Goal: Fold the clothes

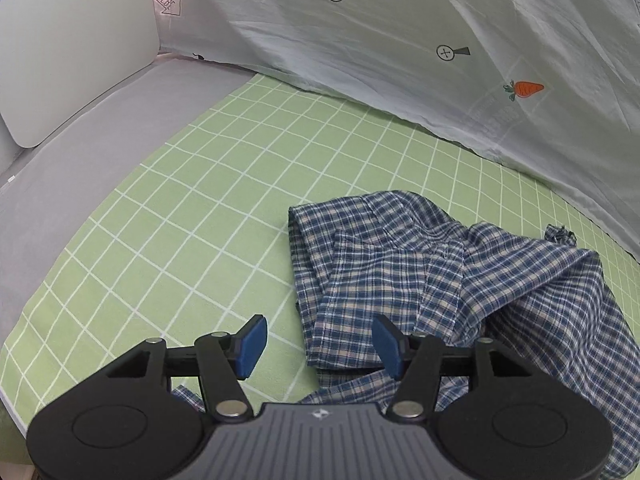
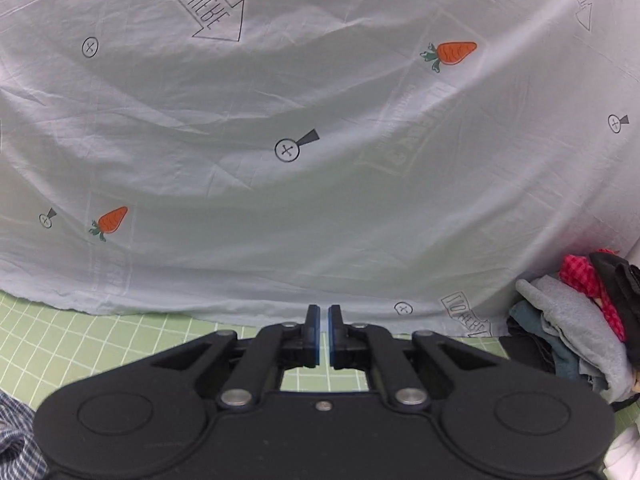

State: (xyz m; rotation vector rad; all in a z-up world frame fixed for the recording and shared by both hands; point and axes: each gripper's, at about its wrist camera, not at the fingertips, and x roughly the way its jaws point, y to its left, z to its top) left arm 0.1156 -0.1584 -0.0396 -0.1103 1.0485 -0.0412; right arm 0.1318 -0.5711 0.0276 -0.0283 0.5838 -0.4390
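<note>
Green checked bedding (image 1: 168,208) lies under us. Our left gripper (image 1: 318,340) hangs wide, nothing clamped, over the crumpled blue plaid shirt (image 1: 440,272). Our right gripper (image 2: 323,334) is nearly closed and empty. Beyond hang a pale carrot-print sheet (image 2: 280,100) and, perhaps, piled clothes (image 2: 580,320).

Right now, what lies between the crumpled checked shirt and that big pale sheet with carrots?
Only bare green grid cloth separates the plaid shirt from the carrot-print sheet, as the left wrist view shows.
</note>
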